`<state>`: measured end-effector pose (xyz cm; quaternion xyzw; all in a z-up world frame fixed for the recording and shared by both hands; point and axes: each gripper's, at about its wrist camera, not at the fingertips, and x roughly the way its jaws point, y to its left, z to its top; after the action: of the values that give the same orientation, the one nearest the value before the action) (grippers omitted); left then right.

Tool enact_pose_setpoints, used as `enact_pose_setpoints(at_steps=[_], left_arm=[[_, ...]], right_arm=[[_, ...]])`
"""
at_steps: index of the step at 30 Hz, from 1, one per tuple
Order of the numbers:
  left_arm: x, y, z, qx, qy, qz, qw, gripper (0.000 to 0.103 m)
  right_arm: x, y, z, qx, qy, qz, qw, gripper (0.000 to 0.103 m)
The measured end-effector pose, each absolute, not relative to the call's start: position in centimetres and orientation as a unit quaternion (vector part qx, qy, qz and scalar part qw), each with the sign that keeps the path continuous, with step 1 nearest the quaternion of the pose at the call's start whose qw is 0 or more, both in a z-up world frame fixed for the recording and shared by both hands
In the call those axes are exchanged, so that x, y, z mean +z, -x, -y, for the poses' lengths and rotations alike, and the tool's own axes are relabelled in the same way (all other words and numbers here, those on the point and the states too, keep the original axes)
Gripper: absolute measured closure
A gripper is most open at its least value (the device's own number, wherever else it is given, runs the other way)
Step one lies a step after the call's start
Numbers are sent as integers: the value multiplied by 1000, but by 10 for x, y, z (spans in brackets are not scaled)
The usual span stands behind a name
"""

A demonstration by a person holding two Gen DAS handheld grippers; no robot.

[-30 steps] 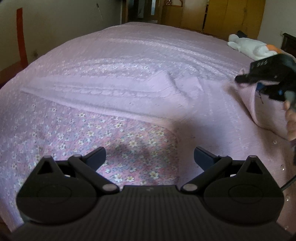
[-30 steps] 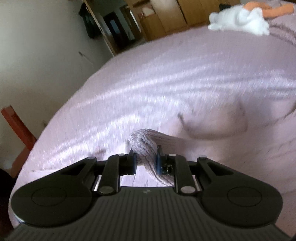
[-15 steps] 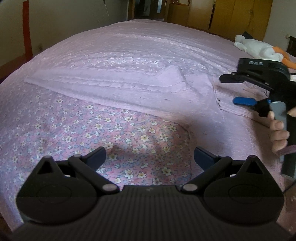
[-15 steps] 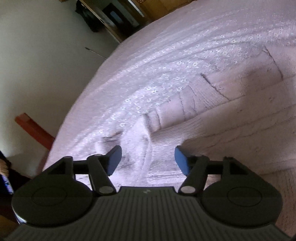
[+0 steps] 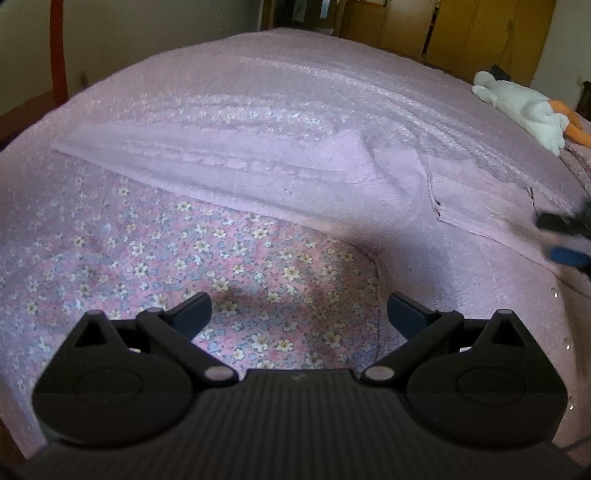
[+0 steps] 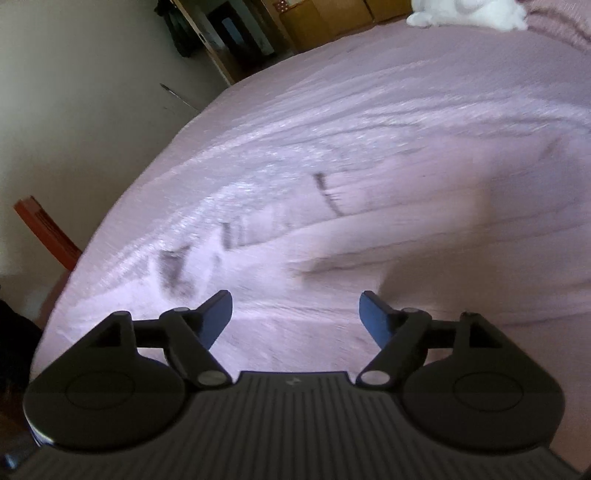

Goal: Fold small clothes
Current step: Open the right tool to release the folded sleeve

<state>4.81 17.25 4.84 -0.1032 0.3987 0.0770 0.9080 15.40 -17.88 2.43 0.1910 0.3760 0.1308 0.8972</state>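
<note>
A pale pink knitted sweater (image 5: 280, 177) lies spread flat on the bed, one sleeve folded in over its body at the right (image 5: 480, 218). In the right wrist view the same sweater (image 6: 388, 236) fills the middle, blurred by motion. My left gripper (image 5: 297, 314) hovers open over the floral bedsheet (image 5: 184, 258), just short of the sweater's near hem. My right gripper (image 6: 295, 314) is open above the sweater with nothing between its fingers; its tips also show at the left wrist view's right edge (image 5: 565, 240).
A white plush toy (image 5: 517, 107) with an orange part lies at the bed's far right. Wooden wardrobes (image 5: 461, 33) and a doorway stand behind the bed. A red wooden chair (image 6: 44, 232) is by the left bedside.
My right gripper let go of the sleeve it held, opened, and drew back to the right. The sleeve now lies folded on the sweater. My left gripper stayed open, shifting slightly.
</note>
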Motion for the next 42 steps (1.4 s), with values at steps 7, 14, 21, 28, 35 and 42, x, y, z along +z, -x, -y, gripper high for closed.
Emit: enact_pose_setpoints(at_steps=[7,14,21,28,35,42], left_arm=[[59,-38,-192,97,141,-401,900,0],[64,-35,-215,120,168,-398,894,0],[57,-52,-244,138,191,-392,889,0],[44,-89,-274,144,234,-408,871,0],[34,-116,-285,142,228,-407,873,0],[33,-135,-303,145,273,-390,868,0]], right_arm=[[24,-89,225,73,-99,-337,933,16],[13,-34,260,30,-80,-315,945,14],[-6,-26,263,6,-86,-342,936,13],[-19,-25,260,-16,-85,-353,932,12],[-24,-29,249,-26,-49,-352,934,8],[-24,-34,247,-35,-58,-351,934,7]])
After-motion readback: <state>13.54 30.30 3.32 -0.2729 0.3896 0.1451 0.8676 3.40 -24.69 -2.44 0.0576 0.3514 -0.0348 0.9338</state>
